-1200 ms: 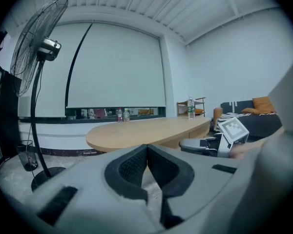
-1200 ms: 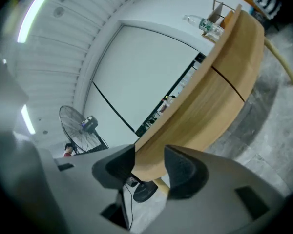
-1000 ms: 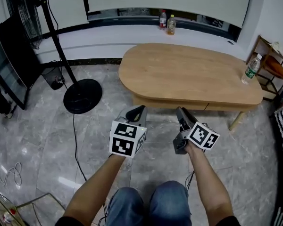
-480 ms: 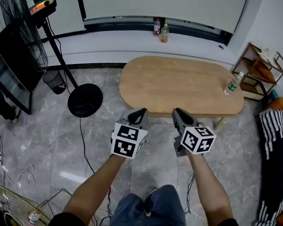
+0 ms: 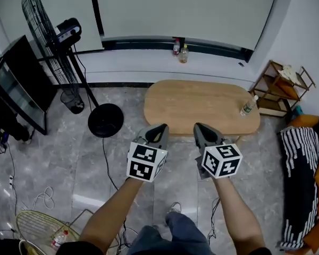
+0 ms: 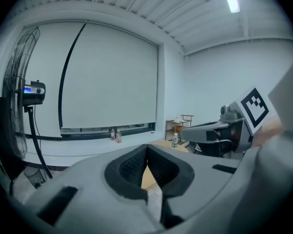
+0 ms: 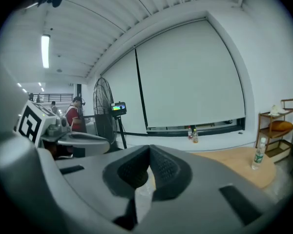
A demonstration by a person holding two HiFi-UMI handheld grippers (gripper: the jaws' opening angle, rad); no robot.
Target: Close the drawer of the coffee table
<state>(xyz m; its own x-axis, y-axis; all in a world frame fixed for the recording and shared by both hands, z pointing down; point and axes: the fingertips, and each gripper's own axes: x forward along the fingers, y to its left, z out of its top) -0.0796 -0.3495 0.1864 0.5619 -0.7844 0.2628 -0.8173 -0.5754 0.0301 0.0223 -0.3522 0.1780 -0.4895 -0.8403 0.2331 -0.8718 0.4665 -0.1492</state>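
The oval wooden coffee table (image 5: 202,106) stands on the grey tiled floor, well beyond and below both grippers; no open drawer shows along its near edge. In the head view my left gripper (image 5: 160,129) and right gripper (image 5: 200,127) are held side by side in the air, pointing toward the table. The left gripper (image 6: 147,152) has its pads together with nothing between them. The right gripper (image 7: 149,152) has just been closing and its pads now meet on nothing. The table (image 7: 234,162) shows at the right of the right gripper view.
A water bottle (image 5: 248,105) stands on the table's right end. A standing fan (image 5: 48,41) with a round base (image 5: 105,120) is left of the table, a wooden shelf (image 5: 284,86) at the right. Two bottles (image 5: 181,49) sit on the sill. Cables cross the floor.
Both grippers and the head camera have risen, so the table looks smaller and farther off. The right gripper has rolled, its cube turning more level. Nothing was taken hold of.
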